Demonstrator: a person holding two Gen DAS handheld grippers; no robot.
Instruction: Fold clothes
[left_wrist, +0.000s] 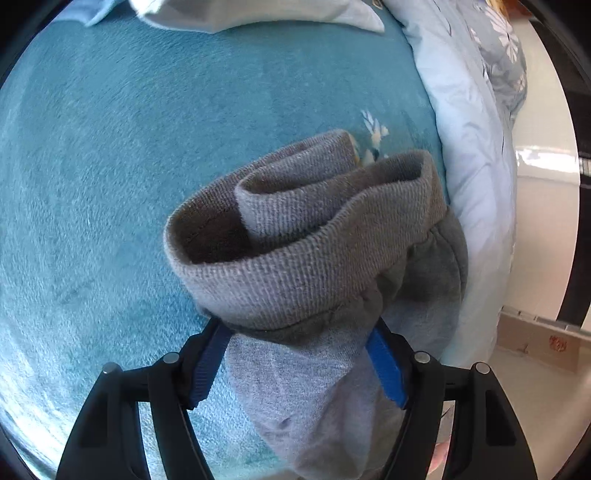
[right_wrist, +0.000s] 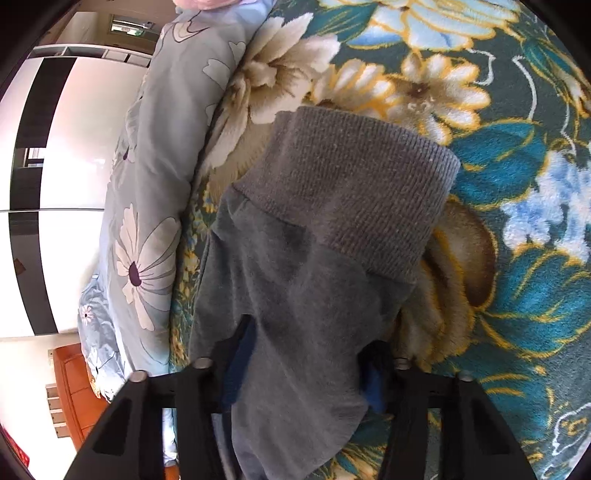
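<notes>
The left wrist view shows our left gripper (left_wrist: 299, 354) with its fingers (left_wrist: 386, 363) grasping a grey garment (left_wrist: 295, 266) just behind a ribbed cuff that folds over itself. We hold it above a teal blanket (left_wrist: 110, 166) on the bed. In the right wrist view, our right gripper (right_wrist: 306, 365) has its fingers on both sides of the same grey cloth, behind another ribbed cuff (right_wrist: 354, 206), and seems to clamp it.

The cloth could slip out if the grip is only on a thin bit. The cuffs could land crooked, so the fold goes lumpy.

Only the left view shows pale clothes (left_wrist: 258, 14) lying farther up the bed. Only the right view shows the big flower pattern (right_wrist: 424, 88) and a white wardrobe (right_wrist: 74, 147) beside a flowered quilt (right_wrist: 147, 221).
</notes>
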